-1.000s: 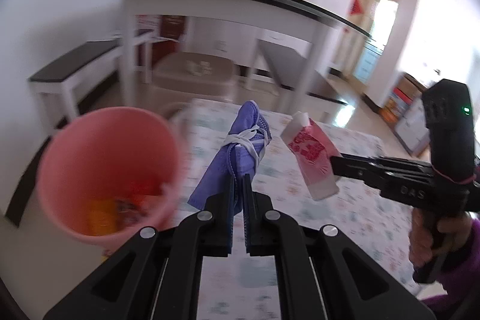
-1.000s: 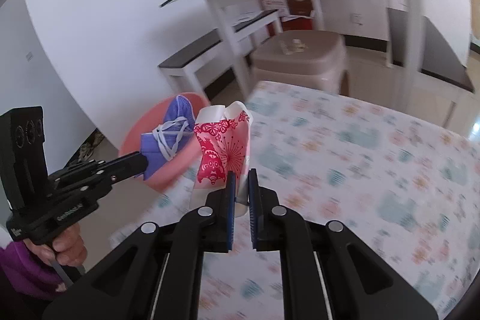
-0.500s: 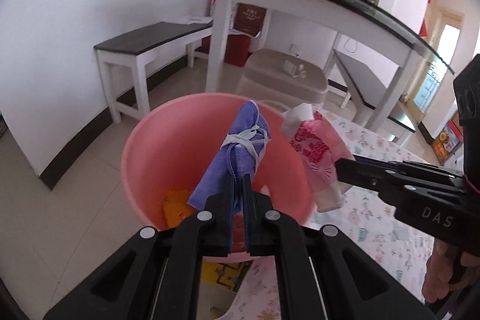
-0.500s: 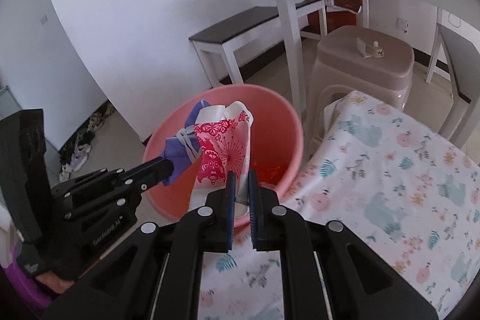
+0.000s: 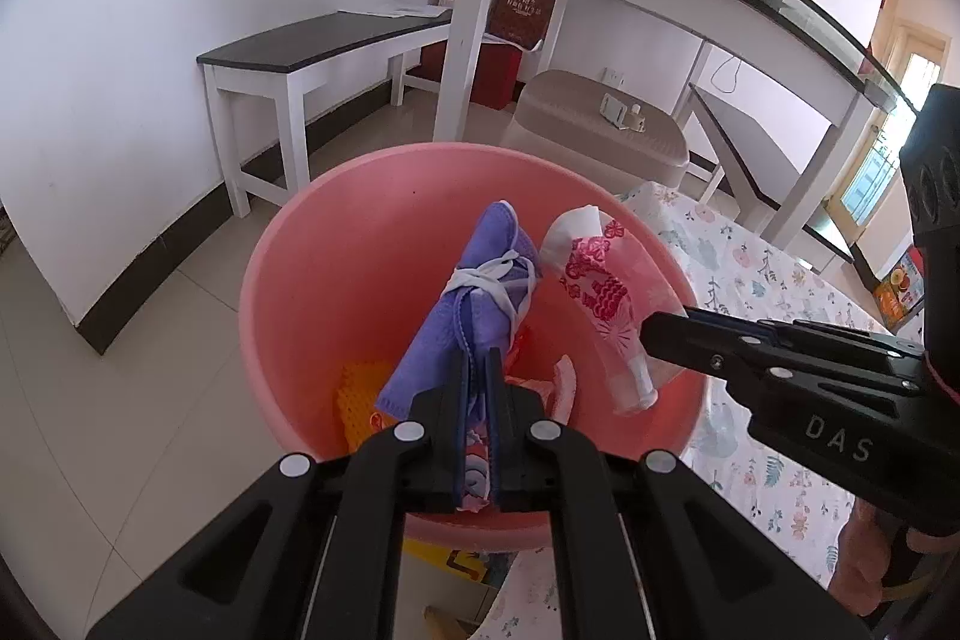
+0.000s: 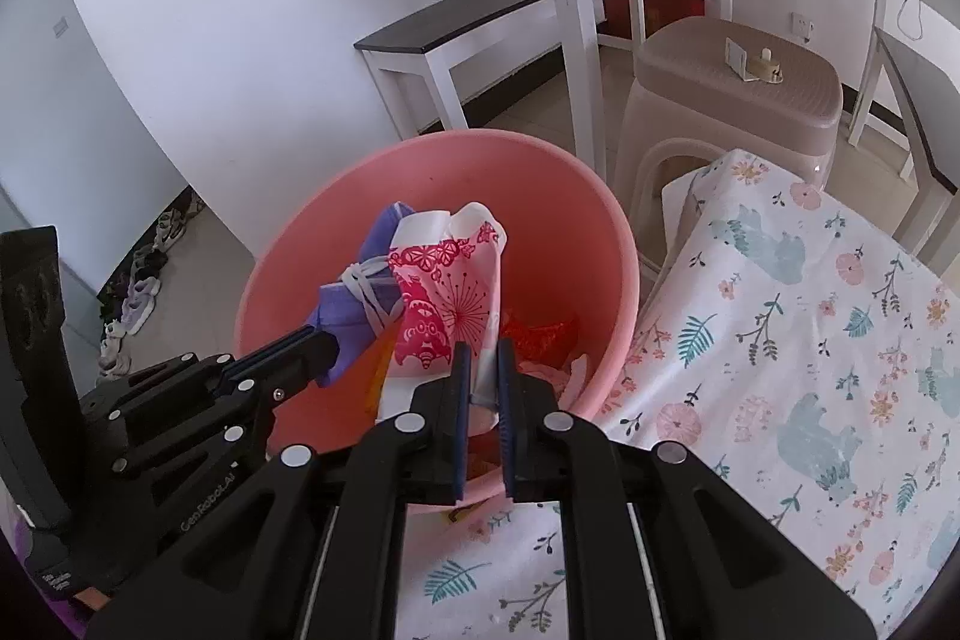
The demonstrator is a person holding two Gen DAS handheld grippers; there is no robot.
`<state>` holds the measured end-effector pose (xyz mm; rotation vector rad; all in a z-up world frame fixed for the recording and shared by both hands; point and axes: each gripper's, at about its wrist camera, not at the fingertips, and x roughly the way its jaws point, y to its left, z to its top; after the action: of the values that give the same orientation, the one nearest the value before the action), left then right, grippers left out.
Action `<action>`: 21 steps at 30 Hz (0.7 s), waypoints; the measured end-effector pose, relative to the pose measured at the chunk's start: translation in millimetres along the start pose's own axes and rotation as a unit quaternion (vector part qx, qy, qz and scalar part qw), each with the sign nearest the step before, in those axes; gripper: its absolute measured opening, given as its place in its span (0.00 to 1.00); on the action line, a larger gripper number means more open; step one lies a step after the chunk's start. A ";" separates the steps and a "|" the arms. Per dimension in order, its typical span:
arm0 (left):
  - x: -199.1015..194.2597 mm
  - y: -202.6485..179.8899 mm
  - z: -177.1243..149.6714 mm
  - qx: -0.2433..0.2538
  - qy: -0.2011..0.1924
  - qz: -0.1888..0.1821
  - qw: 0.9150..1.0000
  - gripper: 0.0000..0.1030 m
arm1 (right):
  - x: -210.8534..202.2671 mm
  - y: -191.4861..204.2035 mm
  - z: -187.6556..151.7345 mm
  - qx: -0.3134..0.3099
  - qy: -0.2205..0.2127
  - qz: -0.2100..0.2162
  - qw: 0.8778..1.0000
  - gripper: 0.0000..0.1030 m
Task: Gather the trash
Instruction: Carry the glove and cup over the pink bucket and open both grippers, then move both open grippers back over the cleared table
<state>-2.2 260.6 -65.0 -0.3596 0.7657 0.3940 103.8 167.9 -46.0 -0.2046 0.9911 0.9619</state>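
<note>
Holding both tools over the pink bucket (image 5: 282, 280), I have my left tool (image 5: 477, 370) pinching a purple mask (image 5: 462, 316) and my right tool (image 6: 480, 364) pinching a red-printed wrapper (image 6: 444, 304). Mask hangs at nine o'clock of the wrapper; floral-clothed counter (image 6: 810, 340) lies at three o'clock of the bucket.

The left wrist view looks forward and steeply down along the left claw (image 5: 477, 370), close over the bucket (image 5: 288, 292); the right wrist view looks down along the right claw (image 6: 482, 370) from the other side, just as near; both share the bucket, the bench (image 5: 324, 40) and the stool (image 6: 738, 64) (each also catches the other claw at its edge).
</note>
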 end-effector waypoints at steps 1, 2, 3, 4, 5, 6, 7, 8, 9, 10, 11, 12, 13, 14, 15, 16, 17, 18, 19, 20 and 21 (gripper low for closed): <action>1.8 0.9 -0.1 -0.002 0.002 0.001 1.000 0.04 | 1.6 0.6 -0.8 0.000 0.001 0.001 1.000 0.08; 3.5 2.0 -0.3 -0.004 0.004 0.001 1.000 0.05 | 3.6 1.4 -1.0 0.001 0.001 0.003 1.000 0.08; 4.0 3.6 -0.8 -0.005 0.006 0.000 1.000 0.05 | 5.8 1.6 -1.4 0.001 0.003 0.005 1.000 0.08; 5.2 4.6 -1.0 -0.006 0.007 0.000 1.000 0.05 | 7.1 1.5 -2.0 0.001 0.004 0.006 1.000 0.08; 5.6 5.2 -0.5 -0.008 0.007 0.000 1.000 0.05 | 9.0 1.8 -3.1 0.001 0.006 0.003 1.000 0.09; 5.7 5.9 -0.3 -0.010 0.005 -0.003 1.000 0.05 | 10.3 1.7 -3.1 0.001 0.006 0.002 1.000 0.09; 5.2 6.1 -0.5 -0.011 0.004 -0.003 1.000 0.06 | 11.7 2.0 -3.1 0.000 0.007 0.003 1.000 0.09; 4.9 6.5 -0.1 -0.012 0.002 -0.001 1.000 0.07 | 13.2 1.6 -2.2 -0.002 0.008 0.003 1.000 0.09; 5.0 7.4 0.4 -0.012 0.002 0.000 1.000 0.09 | 13.9 2.1 -2.0 -0.003 0.009 0.002 1.000 0.11; 4.9 8.1 0.9 -0.013 0.004 -0.001 1.000 0.13 | 13.5 2.5 -1.7 -0.004 0.008 0.003 1.000 0.16; 4.7 8.3 1.2 -0.014 0.004 -0.001 1.000 0.15 | 12.4 2.4 -1.0 -0.005 0.005 0.007 1.000 0.18; 4.2 8.5 1.3 -0.015 0.004 -0.001 1.000 0.18 | 11.1 2.5 -0.6 -0.006 0.002 0.009 1.000 0.22; 3.2 9.0 1.6 -0.017 0.003 -0.002 1.000 0.19 | 8.9 2.6 -0.3 -0.007 -0.001 0.009 1.000 0.22; 2.0 9.2 1.9 -0.019 0.003 -0.004 1.000 0.19 | 7.5 2.8 -0.6 -0.008 -0.003 0.009 1.000 0.22; 0.4 8.9 2.3 -0.020 0.002 -0.008 1.000 0.19 | 4.8 2.7 -1.0 -0.009 -0.006 0.008 1.000 0.22; -1.5 8.4 3.1 -0.020 0.000 -0.013 1.000 0.19 | 2.9 2.7 -2.1 -0.011 -0.007 0.006 1.000 0.22; -3.7 6.5 3.5 -0.017 -0.003 -0.016 1.000 0.19 | -0.6 2.6 -3.6 -0.014 -0.009 0.004 1.000 0.22; -6.4 4.0 3.7 -0.013 -0.006 -0.019 1.000 0.19 | -3.5 2.4 -5.0 -0.016 -0.011 0.002 1.000 0.22; -8.2 2.1 3.7 -0.010 -0.009 -0.022 1.000 0.19 | -7.6 1.9 -7.5 -0.018 -0.013 -0.002 1.000 0.22; -10.4 -0.7 3.9 -0.007 -0.011 -0.025 1.000 0.19 | -10.0 1.4 -9.2 -0.019 -0.014 -0.004 1.000 0.22; -12.9 -4.4 3.9 -0.004 -0.012 -0.029 1.000 0.19 | -13.5 0.6 -12.2 -0.020 -0.013 -0.008 1.000 0.22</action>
<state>-6.3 255.9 -52.3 -0.3833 0.7288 0.3466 93.2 153.5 -42.2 -0.2316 0.9452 0.9671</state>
